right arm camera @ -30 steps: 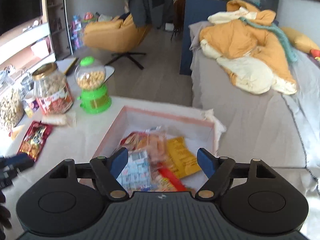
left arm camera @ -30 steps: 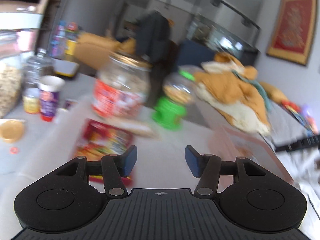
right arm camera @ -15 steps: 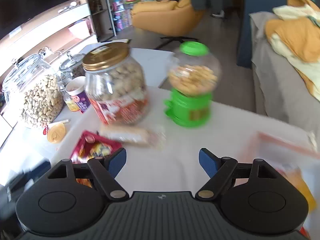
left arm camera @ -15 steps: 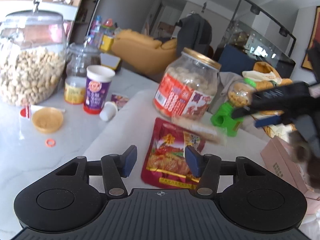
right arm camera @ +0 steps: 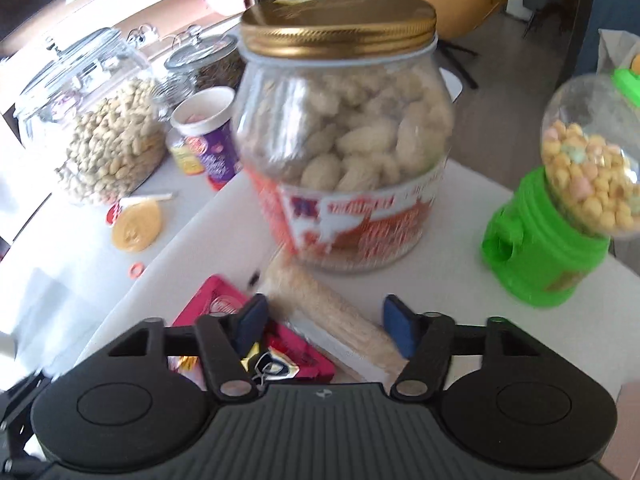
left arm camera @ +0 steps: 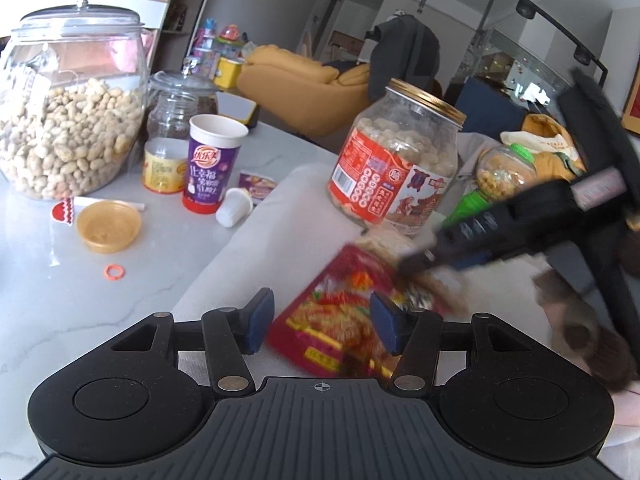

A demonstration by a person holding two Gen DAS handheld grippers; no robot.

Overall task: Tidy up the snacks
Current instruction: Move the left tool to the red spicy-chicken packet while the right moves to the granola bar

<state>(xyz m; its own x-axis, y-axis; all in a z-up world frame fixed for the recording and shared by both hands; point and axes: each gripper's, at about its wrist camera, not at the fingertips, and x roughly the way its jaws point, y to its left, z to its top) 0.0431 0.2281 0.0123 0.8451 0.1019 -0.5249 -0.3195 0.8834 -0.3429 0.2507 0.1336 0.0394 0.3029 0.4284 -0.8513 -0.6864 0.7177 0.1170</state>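
In the left wrist view, the left gripper (left arm camera: 322, 322) had its blue-padded fingers (left arm camera: 260, 320) spread apart with nothing between the pads. A red snack pouch (left arm camera: 340, 320) lay flat on the white surface (left arm camera: 260, 252) just ahead of the fingers, its near end showing in the gap between them, closer to the right pad, without touching either that I could tell. The right gripper (left arm camera: 424, 258) reached in from the right edge, its tip over the far end of the pouch; motion blur hid any contact. Behind the pouch stood a gold-lidded peanut jar (left arm camera: 396, 160), with a green candy dispenser (left arm camera: 496, 184) beside it. Toward the left edge of the surface stood a large glass peanut jar (left arm camera: 68, 120), a purple cup (left arm camera: 212, 164) and a yellow lid (left arm camera: 108, 226).

In the right wrist view, the right gripper (right arm camera: 324, 322) also had its fingers (right arm camera: 250, 322) apart and empty. A pale, clear-wrapped cracker pack (right arm camera: 332, 316) lay slantwise in the gap between them, running from the foot of the gold-lidded peanut jar (right arm camera: 344, 136) toward the right finger. The red snack pouch (right arm camera: 216, 304) lay under and beside the left finger. The green candy dispenser (right arm camera: 560, 220) stood to the right, apart from the jar.
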